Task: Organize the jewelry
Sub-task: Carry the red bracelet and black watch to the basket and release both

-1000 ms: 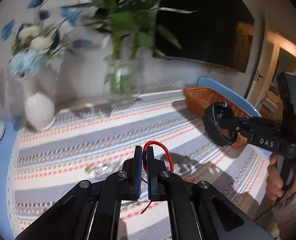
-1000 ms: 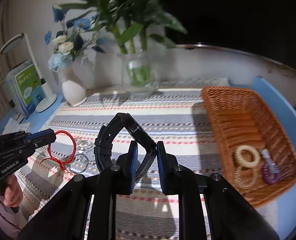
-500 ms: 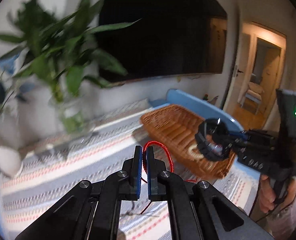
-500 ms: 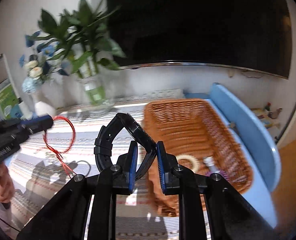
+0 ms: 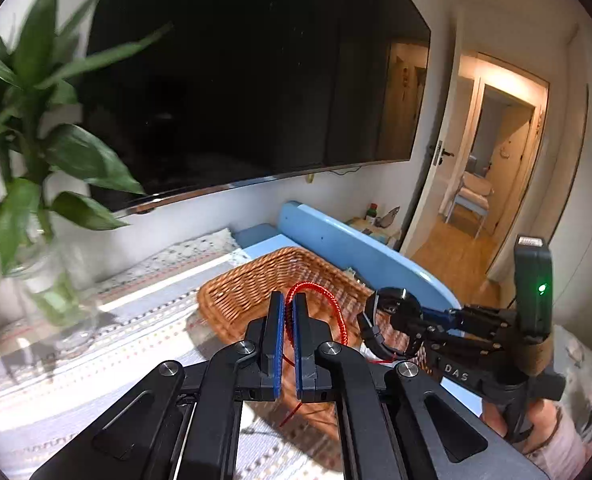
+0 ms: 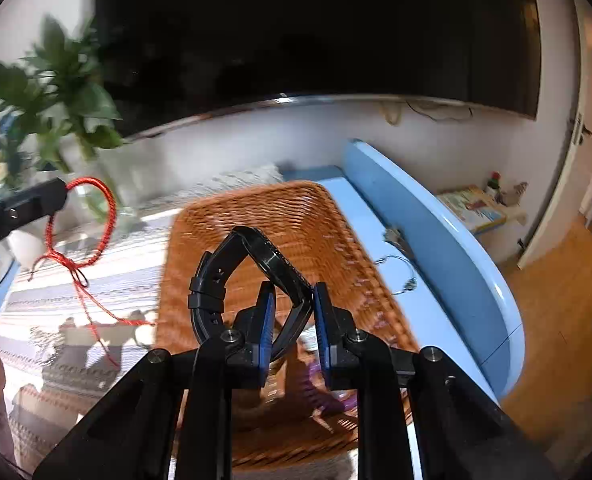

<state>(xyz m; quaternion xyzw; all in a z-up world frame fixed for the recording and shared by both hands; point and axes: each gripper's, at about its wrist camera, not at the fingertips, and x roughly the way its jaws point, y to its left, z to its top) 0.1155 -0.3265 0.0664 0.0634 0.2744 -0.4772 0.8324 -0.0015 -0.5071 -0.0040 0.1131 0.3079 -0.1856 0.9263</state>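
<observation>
Two pieces of jewelry are in the air at once, each pinched in its own jaws above the wicker basket [image 6: 255, 208] in the middle of the frame. The left gripper [image 5: 289, 312] has its jaws drawn nearly together on a red cord bracelet [image 5: 338, 312]; the loop stands up past the pads and its knotted tails dangle below. That cord looks light and limp, so it will likely sag and swing; a pinch on the braided loop seems surer than one on the thin tails. The right gripper [image 6: 291, 300] has its jaws narrowed on the band of a black wristwatch [image 6: 251, 264], whose buckled strap arches up and to the left. The watch appears heavier and springy (a strap that flexes rather than folds), and gripping the band near the case should keep it from pivoting. Both grippers point forward and slightly down toward the basket, the left one at centre-left of the right wrist view, the right one at lower right of the left wrist view. Purple and pale pieces lie blurred in the basket's near end.
</observation>
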